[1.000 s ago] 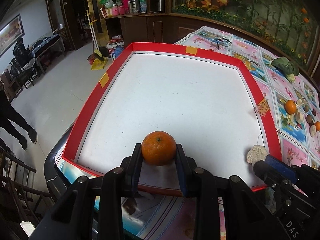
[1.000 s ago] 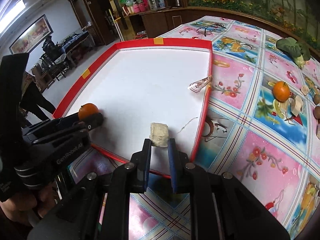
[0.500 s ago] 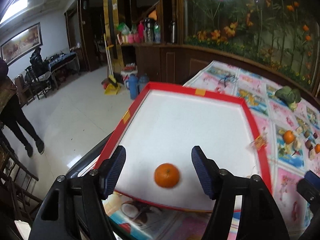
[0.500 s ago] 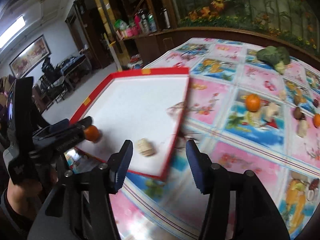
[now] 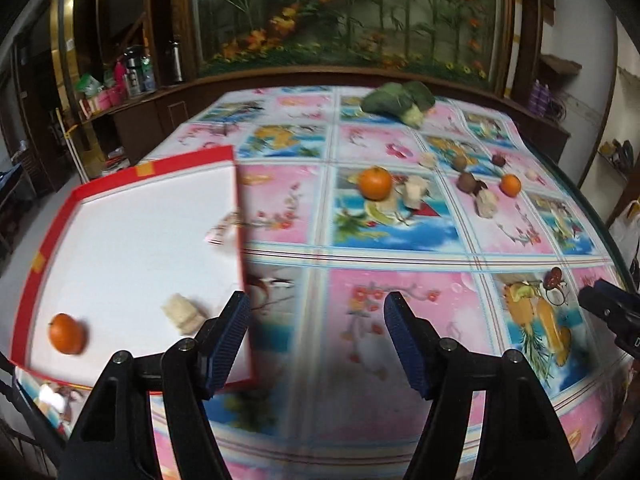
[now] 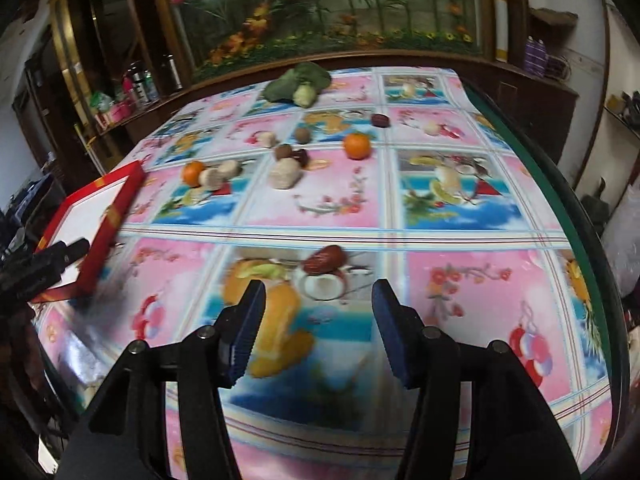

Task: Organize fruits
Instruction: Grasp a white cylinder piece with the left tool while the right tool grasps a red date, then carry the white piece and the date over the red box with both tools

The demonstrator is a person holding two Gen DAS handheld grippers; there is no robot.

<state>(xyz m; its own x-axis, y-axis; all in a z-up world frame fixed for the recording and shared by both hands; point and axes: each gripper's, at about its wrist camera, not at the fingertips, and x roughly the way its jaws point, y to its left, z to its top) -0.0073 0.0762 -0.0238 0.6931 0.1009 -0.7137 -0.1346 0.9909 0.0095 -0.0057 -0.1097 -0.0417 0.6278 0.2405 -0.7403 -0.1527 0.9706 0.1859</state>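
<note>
Above the tablecloth, both tongs agape

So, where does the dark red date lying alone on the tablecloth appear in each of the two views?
Left wrist view: the red date sits far right, beside the right gripper.
Right wrist view: the same date lies centre, just ahead of the open jaws.
Shared landmark: the red-rimmed tray.

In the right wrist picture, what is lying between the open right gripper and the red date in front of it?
Nothing: in the right wrist view only bare printed tablecloth lies between the right gripper and the red date.
</note>
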